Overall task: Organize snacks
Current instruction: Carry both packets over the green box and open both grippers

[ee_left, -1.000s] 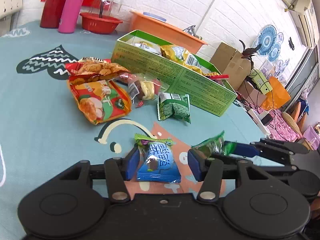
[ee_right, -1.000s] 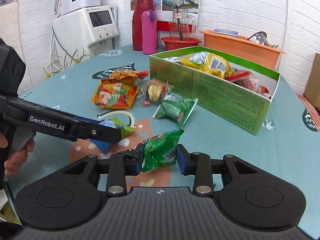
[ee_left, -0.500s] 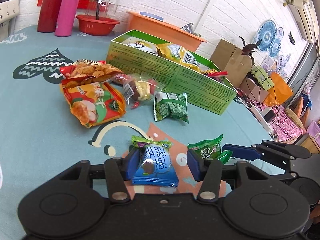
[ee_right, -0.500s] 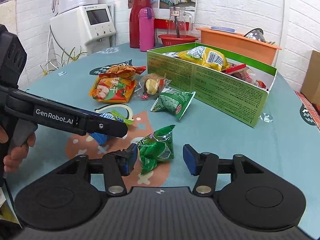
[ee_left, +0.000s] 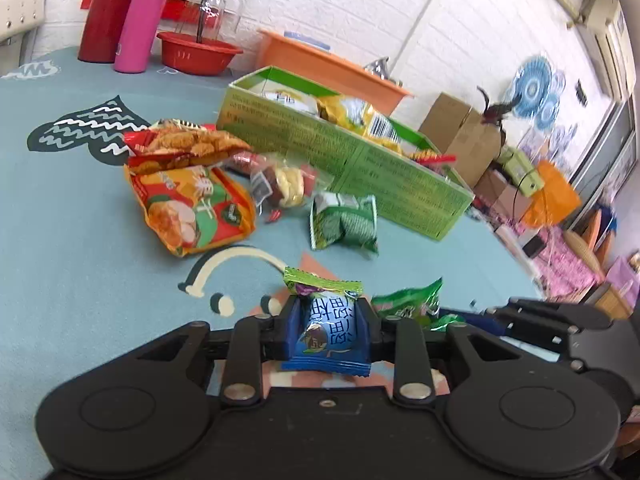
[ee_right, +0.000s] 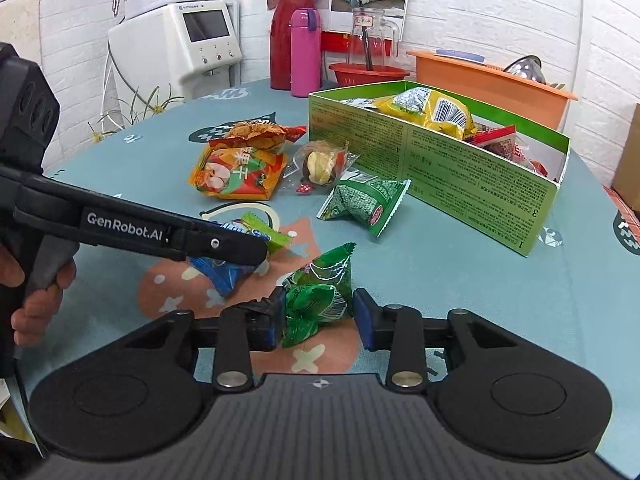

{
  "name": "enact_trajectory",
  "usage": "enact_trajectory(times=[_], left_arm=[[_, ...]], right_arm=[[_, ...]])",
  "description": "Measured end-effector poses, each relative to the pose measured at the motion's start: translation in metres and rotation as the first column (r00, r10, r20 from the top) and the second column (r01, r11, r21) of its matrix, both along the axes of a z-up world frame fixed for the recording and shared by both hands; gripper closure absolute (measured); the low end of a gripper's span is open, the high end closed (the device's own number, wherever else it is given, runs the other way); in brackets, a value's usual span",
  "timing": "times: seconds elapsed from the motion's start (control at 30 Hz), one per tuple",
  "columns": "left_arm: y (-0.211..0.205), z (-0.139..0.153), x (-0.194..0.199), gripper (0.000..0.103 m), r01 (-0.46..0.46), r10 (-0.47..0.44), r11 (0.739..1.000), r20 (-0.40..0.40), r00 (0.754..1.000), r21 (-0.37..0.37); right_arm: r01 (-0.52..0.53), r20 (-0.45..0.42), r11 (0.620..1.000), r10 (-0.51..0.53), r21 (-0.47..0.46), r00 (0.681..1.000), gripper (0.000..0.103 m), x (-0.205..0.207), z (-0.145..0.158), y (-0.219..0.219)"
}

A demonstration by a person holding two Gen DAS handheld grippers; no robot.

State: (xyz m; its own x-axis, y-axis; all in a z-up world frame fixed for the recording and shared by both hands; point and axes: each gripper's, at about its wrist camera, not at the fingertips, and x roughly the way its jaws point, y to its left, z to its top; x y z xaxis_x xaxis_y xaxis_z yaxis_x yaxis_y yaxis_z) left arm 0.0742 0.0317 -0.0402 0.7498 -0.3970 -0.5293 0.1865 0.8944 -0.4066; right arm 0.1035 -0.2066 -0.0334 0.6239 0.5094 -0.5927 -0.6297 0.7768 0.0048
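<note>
A teal patterned tabletop (ee_right: pixel 500 280) in a white-brick room carries the scattered snacks. Nearest the left wrist camera, a blue snack packet (ee_left: pixel 328 330) lies between the pads of the left gripper (ee_left: pixel 328 332), whose jaws are closing and already press on both its sides. Just right of it, a green snack packet (ee_right: pixel 320 294) sits between the pads of the right gripper (ee_right: pixel 316 320); those jaws are closing too, the left pad touching the wrapper, the right one apart from it by a sliver (so it is not clamped). A hand (ee_right: pixel 36 296) holds the left gripper's handle at the edge of the right wrist view.

Farther out on the tabletop lie a green-and-white pouch (ee_left: pixel 344 222), a clear bag of mixed sweets (ee_left: pixel 286 184), an orange packet (ee_left: pixel 192 208) and a red biscuit packet (ee_left: pixel 184 144) overlapping its far end. Behind them stands an open green box (ee_right: pixel 460 176), with a yellow bag (ee_right: pixel 432 112) and other packets inside. At the far edge stand a red flask (ee_right: pixel 286 40), a pink bottle (ee_right: pixel 306 52), a red basin (ee_right: pixel 366 74) and an orange tub (ee_right: pixel 480 80).
</note>
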Motion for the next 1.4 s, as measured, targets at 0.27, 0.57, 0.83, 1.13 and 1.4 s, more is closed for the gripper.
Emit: enact_trajectory(times=[0.27, 0.57, 0.83, 1.13, 1.4], left_arm=[[0.005, 0.056, 0.018, 0.032, 0.028, -0.022, 0.998, 0.127, 0.992, -0.048], [0.005, 0.098, 0.102, 0.032, -0.011, 0.026, 0.997, 0.189, 0.982, -0.08], [0.011, 0.08, 0.183, 0.031, -0.041, 0.058, 0.989, 0.117, 0.991, -0.143], [0.008, 0.057, 0.223, 0.019, -0.043, 0.054, 0.988, 0.069, 0.996, -0.149], [0.013, 0.066, 0.196, 0.0, -0.071, 0.082, 0.986, 0.072, 0.994, -0.15]], right_arm=[[0.021, 0.108, 0.998, -0.027, 0.063, 0.994, 0.047, 0.008, 0.039, -0.013], [0.163, 0.255, 0.976, -0.195, 0.145, 0.947, 0.047, 0.061, 0.08, -0.027], [0.308, 0.226, 0.939, -0.337, 0.157, 0.914, 0.046, 0.12, 0.07, -0.04], [0.345, 0.215, 0.929, -0.367, 0.13, 0.905, 0.038, 0.149, 0.052, -0.042], [0.342, 0.254, 0.934, -0.358, 0.107, 0.898, 0.0, 0.135, 0.049, -0.037]])
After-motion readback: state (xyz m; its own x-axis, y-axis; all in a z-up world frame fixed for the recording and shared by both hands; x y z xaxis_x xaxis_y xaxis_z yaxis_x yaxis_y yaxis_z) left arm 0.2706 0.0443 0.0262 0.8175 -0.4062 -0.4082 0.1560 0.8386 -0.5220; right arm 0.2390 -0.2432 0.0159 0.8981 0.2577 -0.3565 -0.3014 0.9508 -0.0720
